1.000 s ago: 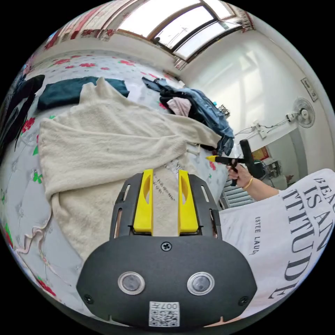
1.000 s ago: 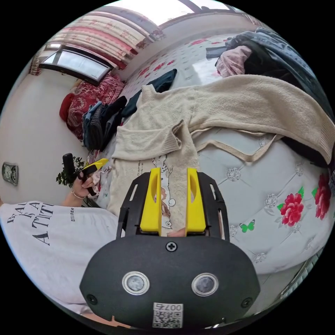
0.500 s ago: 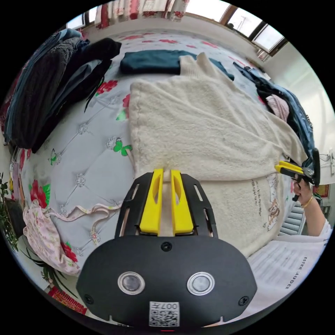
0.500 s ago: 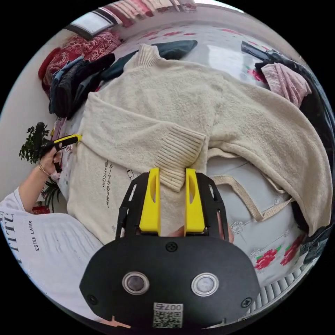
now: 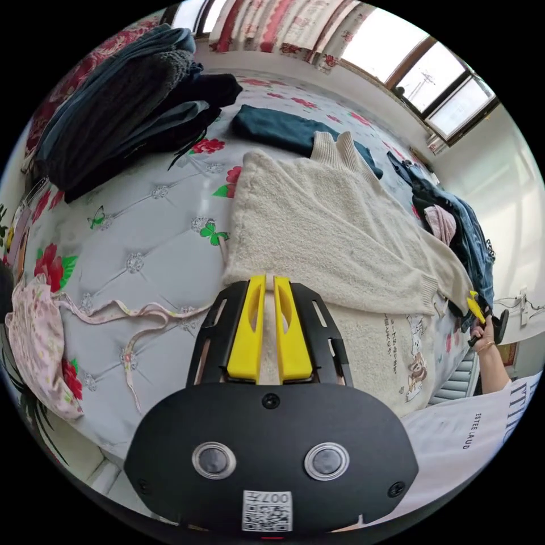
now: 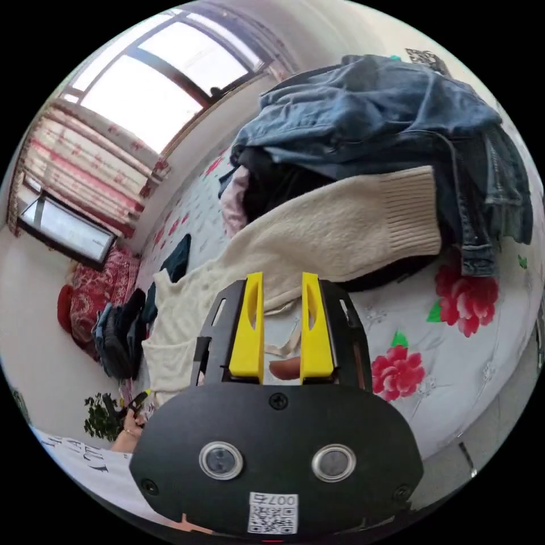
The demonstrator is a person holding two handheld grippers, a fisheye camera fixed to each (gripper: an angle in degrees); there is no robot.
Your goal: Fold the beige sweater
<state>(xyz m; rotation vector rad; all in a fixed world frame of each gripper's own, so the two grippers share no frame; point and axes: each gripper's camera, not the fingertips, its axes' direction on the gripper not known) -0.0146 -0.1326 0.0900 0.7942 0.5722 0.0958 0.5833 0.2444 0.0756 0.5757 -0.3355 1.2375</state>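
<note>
Left gripper view puts the left gripper (image 5: 269, 284) at the sweater (image 5: 323, 227) on its folded left edge, the jaws nearly together with a thin gap between them; whether any knit is pinched there cannot be told. Right gripper view shows the right gripper (image 6: 282, 284) released, jaws apart, nothing between them, poised just short of the free sleeve (image 6: 340, 227). The sweater lies flat on the floral bed (image 5: 130, 227), one sleeve (image 5: 363, 267) already laid across the chest with its cuff near the right edge, the collar pointing to the far side. The other sleeve runs off to the right, and its ribbed cuff (image 6: 409, 213) rests up on a heap of jeans (image 6: 374, 119) and dark clothes. The step in hand looks like bringing that sleeve in. To do it well, I would take it near the cuff with both jaws on the knit, lift it clear of the heap so the denim does not drag along, and carry it straight across to lie over the first sleeve. The left gripper is best kept low on the left edge, pinning the body so the fold does not slide. A loose pale strap (image 6: 289, 335) lies under the sleeve near the jaws; it should stay out of the grip.
</note>
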